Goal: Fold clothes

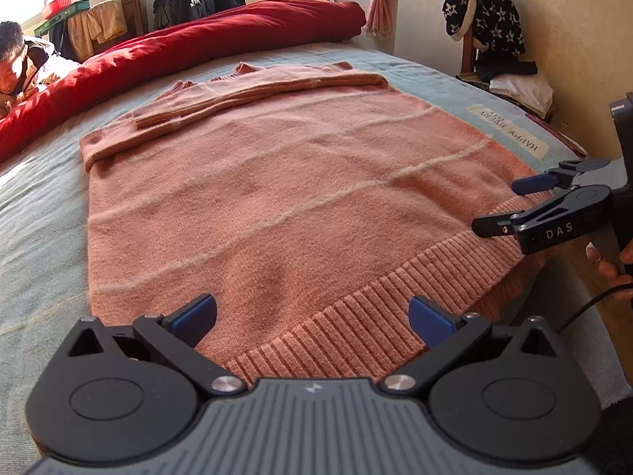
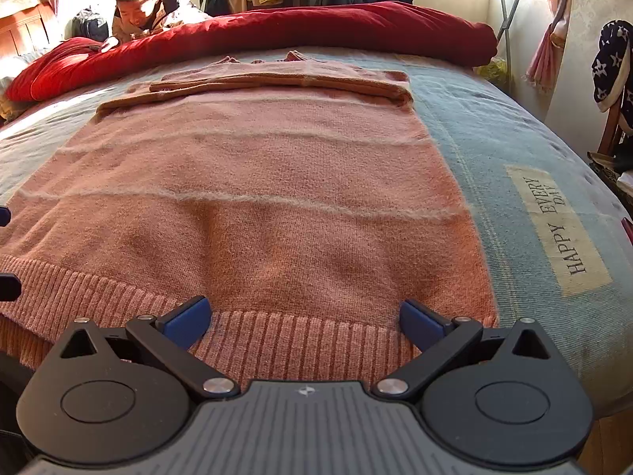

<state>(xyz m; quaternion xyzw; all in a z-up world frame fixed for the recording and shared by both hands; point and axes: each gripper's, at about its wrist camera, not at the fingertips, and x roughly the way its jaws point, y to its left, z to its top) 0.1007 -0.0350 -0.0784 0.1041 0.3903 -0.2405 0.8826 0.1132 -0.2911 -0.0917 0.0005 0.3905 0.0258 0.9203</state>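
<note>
Both claws are spread wide with nothing between them: my left gripper (image 1: 312, 318) and my right gripper (image 2: 304, 318) each sit low over the near hem, fingers apart and blue pads bare. From the left wrist view I can also see the right gripper side-on at the hem's right corner, jaws parted. I judge they are placed this way so each can take one end of the hem and lift it evenly.

Largest thing in view is the bed (image 2: 514, 150), covered in a blue-grey blanket that gives a flat, wide surface to fold on. A rolled red duvet (image 1: 221, 35) lies along the far side, pushed back, I would guess, to clear that working area. A person (image 2: 142, 4) leans on it at the far left, well apart from my grippers.

The pink sweater (image 2: 253, 166) lies flat in the middle of the bed, its neck away from me. Its sleeves (image 2: 285, 79) are already folded across the upper body, one over the other, so the shape is a neat rectangle. The ribbed hem (image 2: 285, 336) runs just beneath my pads. A cloth label (image 2: 554, 229) reading "HAPPY EVERY DAY" is sewn to the blanket beside the sweater's right edge.
</note>
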